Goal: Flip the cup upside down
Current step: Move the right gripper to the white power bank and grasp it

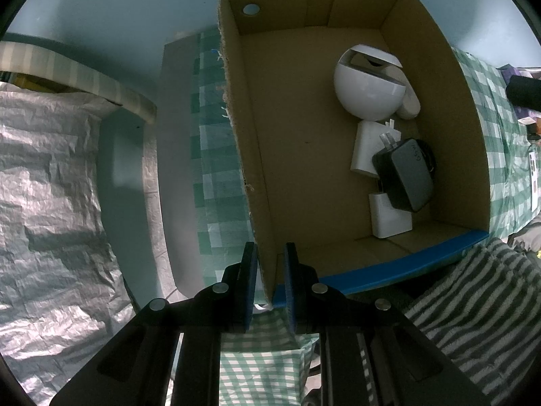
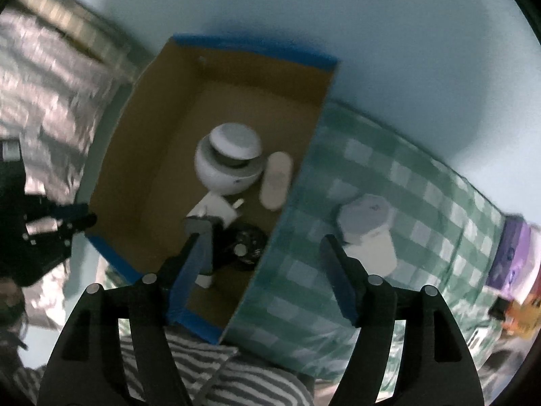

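Right wrist view shows the right gripper (image 2: pixel 260 270) open above the upturned cup (image 2: pixel 368 233), while the left gripper (image 1: pixel 270 280) clamps the box (image 1: pixel 257 155) wall, apparently steadying it.

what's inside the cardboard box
Inside the cardboard box: a round white device, a white oval piece, white chargers and a dark adapter. The adapter hides whatever lies under it.

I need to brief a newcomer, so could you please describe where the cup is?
Find the cardboard box on the checked cloth. The cup stands outside it, on the cloth beside its right wall. It is pale, alone there, flat end up.
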Demonstrator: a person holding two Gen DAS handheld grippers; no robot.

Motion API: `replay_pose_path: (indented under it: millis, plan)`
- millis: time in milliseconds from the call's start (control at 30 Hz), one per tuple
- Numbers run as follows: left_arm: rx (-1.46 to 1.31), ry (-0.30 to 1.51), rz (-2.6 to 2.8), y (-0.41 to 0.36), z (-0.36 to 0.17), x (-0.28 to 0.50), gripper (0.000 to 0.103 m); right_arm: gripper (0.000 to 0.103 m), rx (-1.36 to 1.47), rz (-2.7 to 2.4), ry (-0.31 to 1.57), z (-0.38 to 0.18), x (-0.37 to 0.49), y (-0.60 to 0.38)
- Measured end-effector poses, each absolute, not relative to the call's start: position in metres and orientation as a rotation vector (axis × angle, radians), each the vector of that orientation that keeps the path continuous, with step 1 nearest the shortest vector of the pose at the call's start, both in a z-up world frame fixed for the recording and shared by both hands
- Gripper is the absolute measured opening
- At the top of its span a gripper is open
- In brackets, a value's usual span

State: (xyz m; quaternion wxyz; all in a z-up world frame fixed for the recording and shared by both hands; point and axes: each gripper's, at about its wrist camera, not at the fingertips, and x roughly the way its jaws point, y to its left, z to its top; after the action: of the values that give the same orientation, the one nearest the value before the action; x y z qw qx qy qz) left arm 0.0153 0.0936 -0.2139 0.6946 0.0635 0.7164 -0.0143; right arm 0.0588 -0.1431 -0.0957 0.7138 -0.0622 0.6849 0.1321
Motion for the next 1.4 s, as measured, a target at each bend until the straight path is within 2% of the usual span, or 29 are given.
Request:
replay_pose_path:
  millis: [167, 567, 1000, 1400]
  plan:
    - [0.146, 1.599, -0.033, 0.094, -0.213, 0.015, 0.014, 0.077, -0.066, 0.179, 1.506, -0.09, 0.069, -0.181]
    - [0.142, 1.6, -0.034, 0.095, -0.213, 0.014, 0.014, 0.078, 0.051, 0.008, 1.617, -0.138, 0.068, -0.238]
    - [0.138, 1.601, -0.031, 0.093, -0.213, 0.014, 0.014, 0.08, 0.233, -0.182, 1.701, -0.202, 0.062, -0.264]
    - [0.129, 1.602, -0.033, 0.095, -0.212, 0.014, 0.014, 0.082, 0.205, -0.263, 1.761, -0.243, 0.063, -0.258]
